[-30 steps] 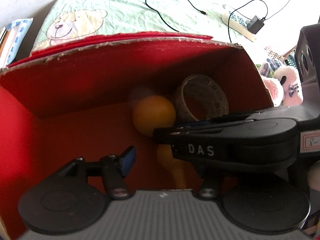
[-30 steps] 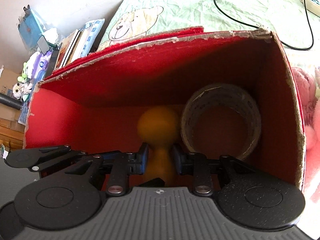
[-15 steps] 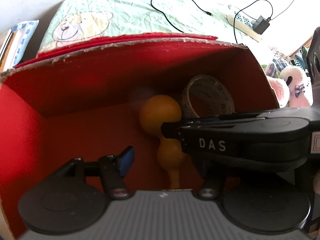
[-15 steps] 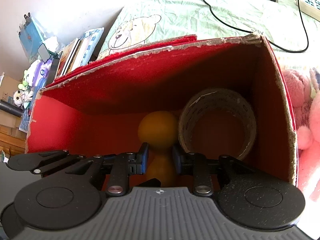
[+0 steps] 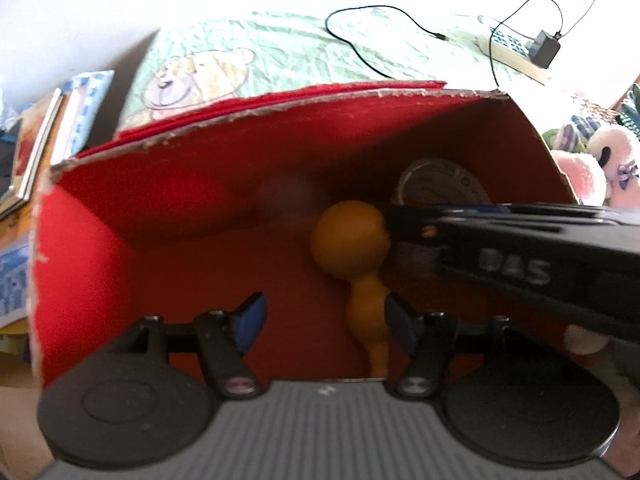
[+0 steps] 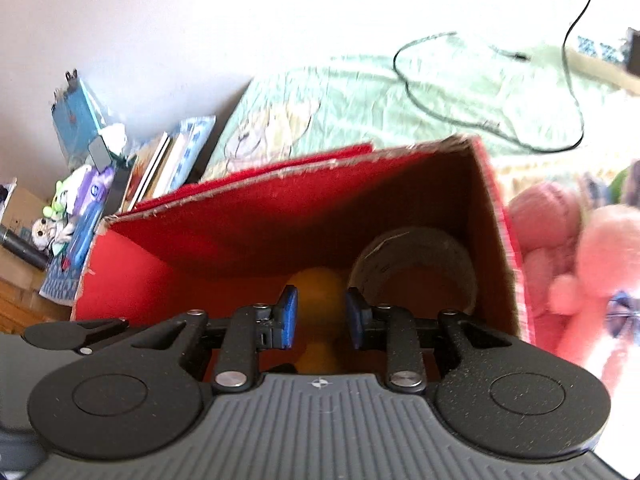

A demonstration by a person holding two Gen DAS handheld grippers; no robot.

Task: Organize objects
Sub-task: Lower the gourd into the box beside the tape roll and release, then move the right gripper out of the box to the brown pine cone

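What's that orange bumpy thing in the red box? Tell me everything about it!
The orange toy looks smooth and rubbery, like a gourd: a big round ball on top, a smaller bulb below, then a thin tail. It lies on the floor of the red box, beside a roll of tape. The right gripper has its blue pads on either side of it, open, with small gaps showing. The picture is blurry, so finer details are unclear.

Your left gripper (image 5: 322, 318) is wide open, with one blue pad at 9 o'clock and the other at 3 o'clock. It points straight ahead, toward 12 o'clock. Your right gripper (image 6: 321, 317) is open too, but its blue pads (image 6: 289, 316) sit closer together. It reaches in from 3 o'clock, across the left one's view.
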